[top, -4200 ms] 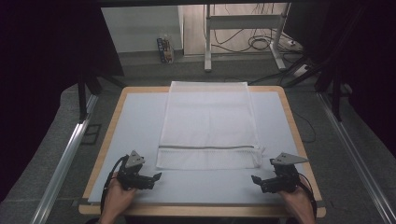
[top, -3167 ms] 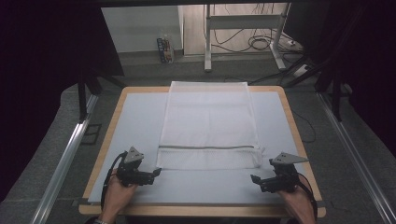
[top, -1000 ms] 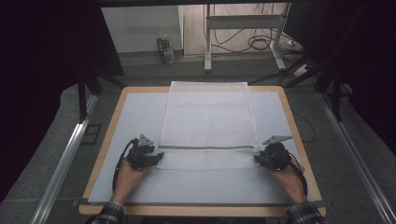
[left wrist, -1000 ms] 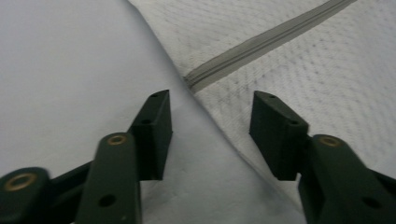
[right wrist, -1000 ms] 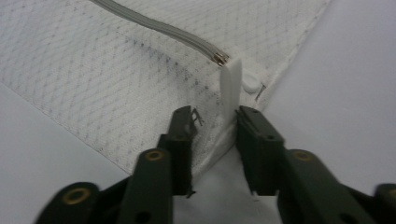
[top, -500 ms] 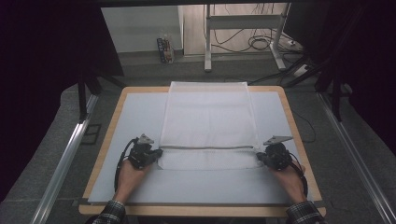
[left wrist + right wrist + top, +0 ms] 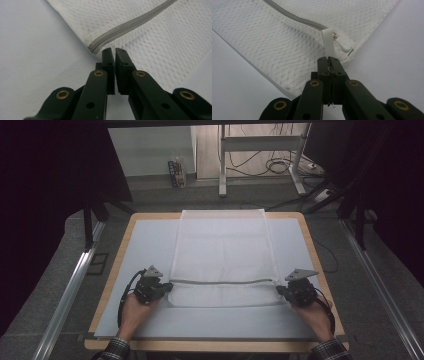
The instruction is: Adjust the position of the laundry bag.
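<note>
White mesh laundry bag (image 7: 222,255), rectangular, with grey zipper (image 7: 222,281): lies flat mid-table on the pale blue mat (image 7: 145,240), zipper end near me. Light, limp, snag-prone; I judge the corners by the zipper the best holds. My left gripper (image 7: 115,53) is pinched closed on the near left corner, my right gripper (image 7: 328,60) clamped on the near right.

white mesh cloth bag (image 7: 222,250) (grey woven zipper (image 7: 130,25)) on matt, smooth sheet (image 7: 150,240); wooden table (image 7: 320,270) rim.
</note>
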The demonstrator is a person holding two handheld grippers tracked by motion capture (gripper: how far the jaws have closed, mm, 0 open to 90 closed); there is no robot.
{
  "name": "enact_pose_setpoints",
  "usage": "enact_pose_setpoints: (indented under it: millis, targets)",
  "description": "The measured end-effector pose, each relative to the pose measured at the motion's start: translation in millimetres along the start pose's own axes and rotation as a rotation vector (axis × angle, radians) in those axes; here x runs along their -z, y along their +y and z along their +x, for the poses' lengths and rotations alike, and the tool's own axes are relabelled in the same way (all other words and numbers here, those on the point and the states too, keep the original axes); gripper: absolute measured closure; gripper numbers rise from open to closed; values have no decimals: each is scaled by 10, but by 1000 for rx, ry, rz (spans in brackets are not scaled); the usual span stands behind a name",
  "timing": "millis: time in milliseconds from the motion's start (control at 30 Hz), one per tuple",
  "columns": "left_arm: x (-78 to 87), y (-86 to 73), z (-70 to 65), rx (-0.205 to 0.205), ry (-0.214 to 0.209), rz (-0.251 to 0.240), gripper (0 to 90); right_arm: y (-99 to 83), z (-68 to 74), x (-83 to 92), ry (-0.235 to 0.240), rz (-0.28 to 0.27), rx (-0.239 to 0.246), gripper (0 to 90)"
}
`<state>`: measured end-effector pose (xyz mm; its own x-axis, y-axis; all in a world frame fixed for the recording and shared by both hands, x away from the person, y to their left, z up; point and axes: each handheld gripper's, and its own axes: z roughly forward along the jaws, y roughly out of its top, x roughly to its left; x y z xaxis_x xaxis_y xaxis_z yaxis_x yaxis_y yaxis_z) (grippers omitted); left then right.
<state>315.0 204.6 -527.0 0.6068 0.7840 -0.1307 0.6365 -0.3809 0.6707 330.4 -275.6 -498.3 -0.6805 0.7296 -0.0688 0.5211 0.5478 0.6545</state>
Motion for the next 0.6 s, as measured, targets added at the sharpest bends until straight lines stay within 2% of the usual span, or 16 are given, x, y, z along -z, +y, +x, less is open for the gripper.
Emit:
enact_pose_setpoints:
  millis: [100,300,600]
  targets:
    - [58,-32,-54,-20,-1,5,868,-32,42,49,13,5,13,875]
    - [141,-90,-145,-45,3,20,866,-72,165,120,3,22,38,876]
    - [232,-168,-244,-55,4,26,864,-118,298,202,8,48,69,875]
